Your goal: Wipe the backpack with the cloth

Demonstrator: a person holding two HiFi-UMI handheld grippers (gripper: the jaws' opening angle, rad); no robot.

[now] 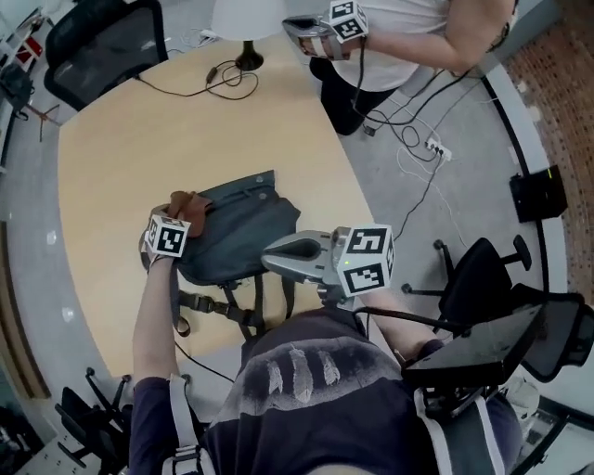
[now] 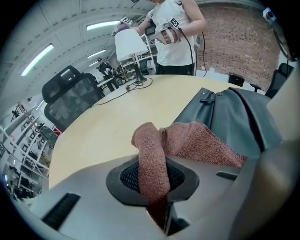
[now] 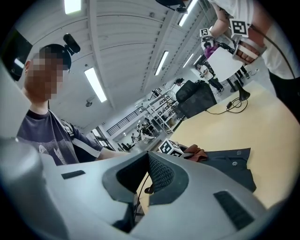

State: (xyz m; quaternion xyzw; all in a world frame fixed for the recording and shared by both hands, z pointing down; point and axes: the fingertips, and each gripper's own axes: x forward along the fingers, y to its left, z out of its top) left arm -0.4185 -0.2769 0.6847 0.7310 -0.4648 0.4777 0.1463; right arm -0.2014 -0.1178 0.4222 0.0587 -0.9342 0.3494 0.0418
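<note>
One grey backpack (image 1: 237, 232) lies flat near the front edge of the pale wooden worktop (image 1: 130, 139). One rust-brown cloth (image 2: 192, 140) rests on its left corner, a strip of it clenched in the left tongs (image 2: 153, 185), while the right tongs (image 3: 146, 178) hover released and empty by the backpack's right side. The rounded worktop also carries one white-shaded lamp (image 1: 246, 19) and a black cable (image 1: 200, 85); black office chairs (image 1: 102, 42), a grey floor (image 1: 436, 121) and a brick wall (image 2: 234, 42) surround it.

The right hand-held gripper (image 3: 146, 174) is holding its jaws apart, gripping nothing. Beyond it, a rust-coloured cloth (image 3: 197, 153) is lying on a dark backpack (image 3: 232, 166) on the pale table (image 3: 267, 126).
</note>
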